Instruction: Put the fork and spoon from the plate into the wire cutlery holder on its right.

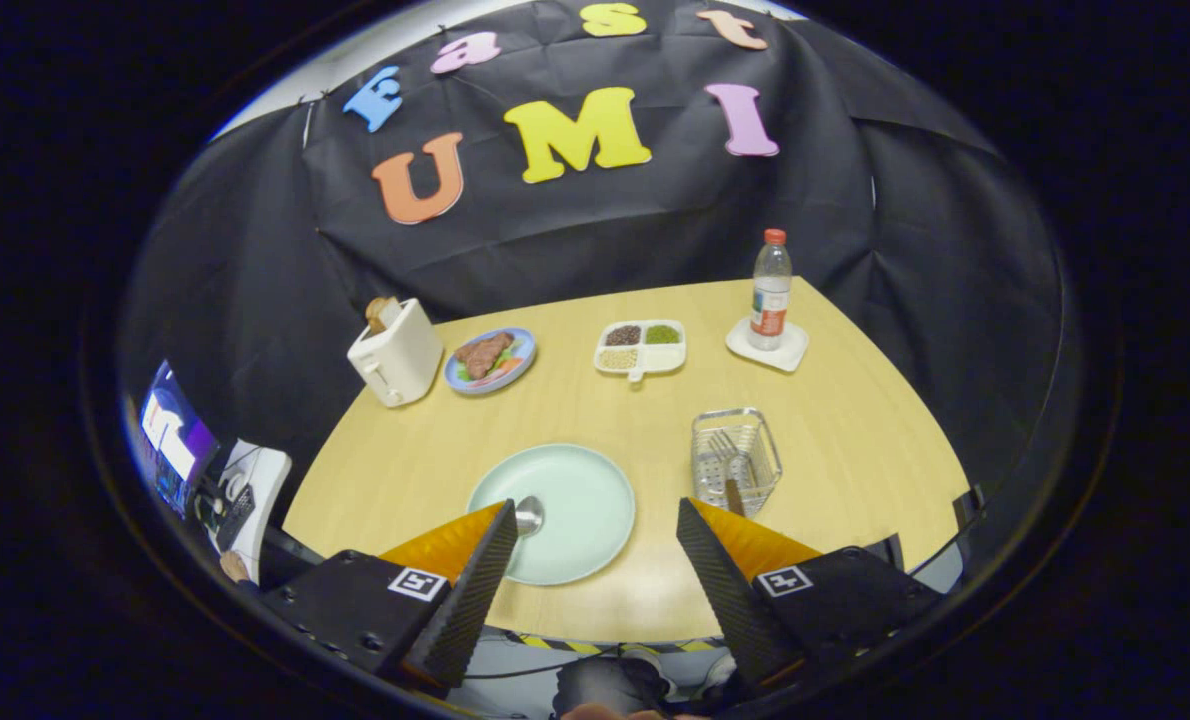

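Observation:
A pale green plate [575, 500] lies on the wooden table just ahead of my fingers. On its near left part a metal spoon [529, 516] shows its bowl, with the handle hidden behind my left finger [480, 570]. To the plate's right stands the wire cutlery holder [736, 458] with a fork [725, 455] lying in it, tines pointing away. My gripper [595, 520] hovers above the table's near edge, open, with nothing between its fingers. The right finger [720, 570] reaches up to the holder's near end.
At the back of the table [855, 440] stand a white toaster [396, 353], a blue plate of food [491, 359], a white divided dish [641, 348] and a water bottle [771, 290] on a white coaster. A monitor [170, 435] sits off the left.

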`<state>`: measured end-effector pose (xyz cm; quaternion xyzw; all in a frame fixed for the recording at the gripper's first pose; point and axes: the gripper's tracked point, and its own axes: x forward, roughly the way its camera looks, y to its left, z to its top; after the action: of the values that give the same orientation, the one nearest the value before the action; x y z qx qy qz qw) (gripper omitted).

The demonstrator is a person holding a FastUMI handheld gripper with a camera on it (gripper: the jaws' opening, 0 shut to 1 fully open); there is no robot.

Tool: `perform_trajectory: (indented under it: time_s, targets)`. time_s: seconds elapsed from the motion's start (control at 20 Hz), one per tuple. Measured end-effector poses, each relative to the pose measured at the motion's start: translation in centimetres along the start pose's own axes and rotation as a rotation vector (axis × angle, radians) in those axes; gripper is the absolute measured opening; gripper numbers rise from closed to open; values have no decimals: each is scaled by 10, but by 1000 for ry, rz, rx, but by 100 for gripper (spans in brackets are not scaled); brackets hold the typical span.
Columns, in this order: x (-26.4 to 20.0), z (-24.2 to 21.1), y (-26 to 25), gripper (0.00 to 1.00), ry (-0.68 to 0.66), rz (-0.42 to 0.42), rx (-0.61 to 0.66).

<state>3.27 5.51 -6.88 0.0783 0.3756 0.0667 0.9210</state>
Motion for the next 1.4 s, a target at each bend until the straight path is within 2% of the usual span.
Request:
perform_trajectory:
  time_s: [0.4,0.7,0.9,1.2,1.3,1.35,1.4]
  targets:
    - [46,-56,65,96,55,21,-12]
    - [102,-100,67,97,181,2,31]
    - [121,-105,66,95,204,-13,56]
    - [131,-115,70,72,242,-36,17]
    - [133,-116,71,57,252,-41,11]
    - [133,-116,72,43,256,-41,16]
    - [134,-117,71,37,259,-49,14]
